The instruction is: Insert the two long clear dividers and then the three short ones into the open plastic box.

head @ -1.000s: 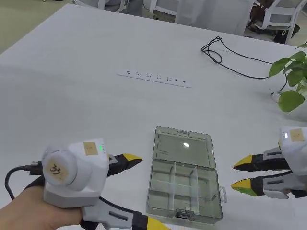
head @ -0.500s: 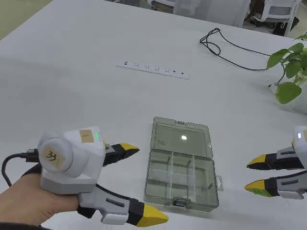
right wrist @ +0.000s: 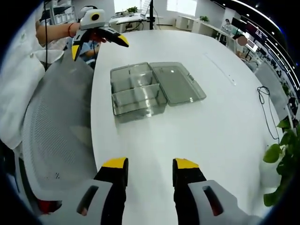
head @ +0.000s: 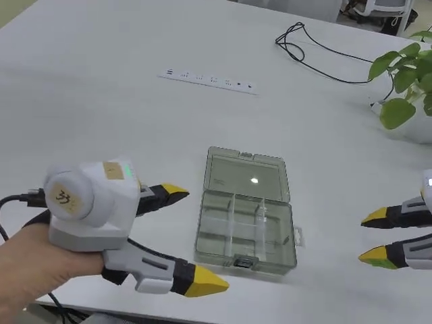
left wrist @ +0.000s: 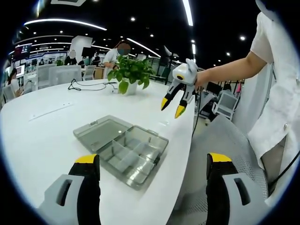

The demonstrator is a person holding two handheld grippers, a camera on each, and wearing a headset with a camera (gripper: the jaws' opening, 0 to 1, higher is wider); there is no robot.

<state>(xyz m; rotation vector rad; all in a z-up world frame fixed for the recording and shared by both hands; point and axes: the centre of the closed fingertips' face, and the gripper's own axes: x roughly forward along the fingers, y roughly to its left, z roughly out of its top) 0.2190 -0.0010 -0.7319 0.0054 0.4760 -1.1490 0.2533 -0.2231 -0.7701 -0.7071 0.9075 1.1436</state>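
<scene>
**Both grippers idle, box sits between them**

Head view: box [head: 246, 223] lies mid-table [head: 101, 121], near the front edge. Lid is open and flat at 12 o'clock of the base, latch at the 6 o'clock edge. Clear dividers [head: 231, 217] stand inside the base and split it into compartments; exact count hard to tell.

L gripper [head: 194, 240] is at 9 o'clock of the box. A hand [head: 27, 270] grips it from the 8 o'clock corner, w/ the jaws pointing toward 3–4 o'clock. Jaws are spread wide w/ nothing between them. Lower yellow tip is near the box's front-left corner, not touching.

R gripper [head: 368, 236] is at 3 o'clock, apart from the box, jaws pointing toward 9 o'clock. Jaws are parted w/ a narrower gap, also empty.

L gripper view: R gripper hangs in the air above the table, past the box, on a bare forearm coming out of a white sleeve.

R gripper view: L gripper is raised over the table edge beyond the box; a mesh chair [right wrist: 56, 140] stands beside the table.

Farther back in the head view: power strip [head: 208, 79] at 12 o'clock, black cable [head: 317, 50] at 1 o'clock, plant [head: 401, 88] at 2 o'clock.
</scene>
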